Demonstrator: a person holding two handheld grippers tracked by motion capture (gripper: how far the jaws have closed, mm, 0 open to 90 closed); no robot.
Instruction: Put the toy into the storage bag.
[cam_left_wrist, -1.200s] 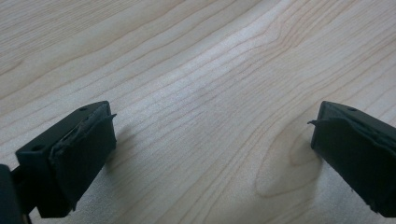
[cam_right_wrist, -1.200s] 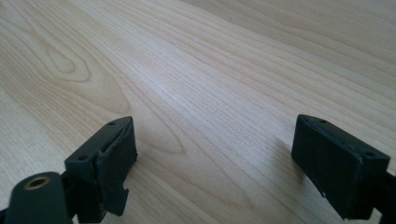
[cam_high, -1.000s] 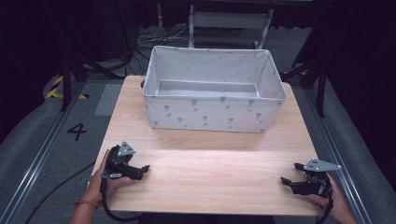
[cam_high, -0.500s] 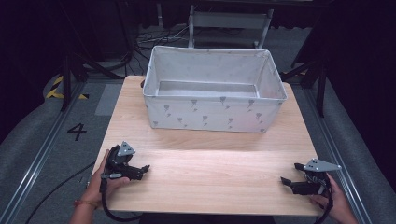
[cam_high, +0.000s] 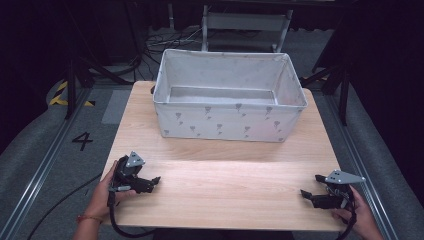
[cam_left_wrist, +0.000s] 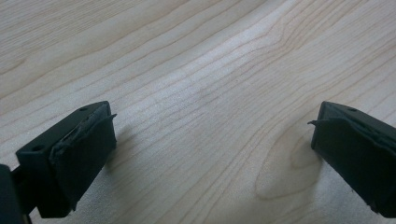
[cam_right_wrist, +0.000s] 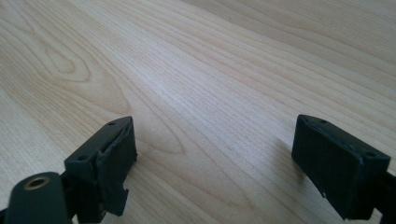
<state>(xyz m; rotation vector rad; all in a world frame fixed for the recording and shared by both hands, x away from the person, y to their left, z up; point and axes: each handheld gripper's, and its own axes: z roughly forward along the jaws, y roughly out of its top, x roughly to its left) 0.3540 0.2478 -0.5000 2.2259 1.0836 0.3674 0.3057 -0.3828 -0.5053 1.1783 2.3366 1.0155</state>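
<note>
At the far left, beyond the edge of the wooden table (cam_high: 225, 175), the grey floor carries a painted number 4 (cam_high: 82, 141) and a strip of yellow-and-black tape (cam_high: 64, 95).

Coming in onto the table, a person's left hand (cam_high: 102, 192) rests at the near left corner and holds the left gripper (cam_high: 152, 182), low over the wood, its tips turned toward the middle of the table. A black cable (cam_high: 120, 227) trails from it off the near edge. In the left gripper view (cam_left_wrist: 208, 135) the two black jaws stand wide apart with bare wood grain between them; they grasp nothing, and their shadows lie on the boards right beside them.

Toward the back of the table, roughly centred, sits a white fabric bin (cam_high: 227, 120), open at the top and printed with small grey marks on its front wall. Its base lies in shadow, and I can make out nothing inside it. It stands well apart from both grippers. Behind the table a pale metal frame (cam_high: 245, 22) and loose cables lie in the dark.

At the near right corner of the table the right hand (cam_high: 360, 215) holds the right gripper (cam_high: 306, 194), its tips pointing back toward the left one. The right gripper view (cam_right_wrist: 215, 154) shows its jaws spread wide and released, plain wood between them.
</note>
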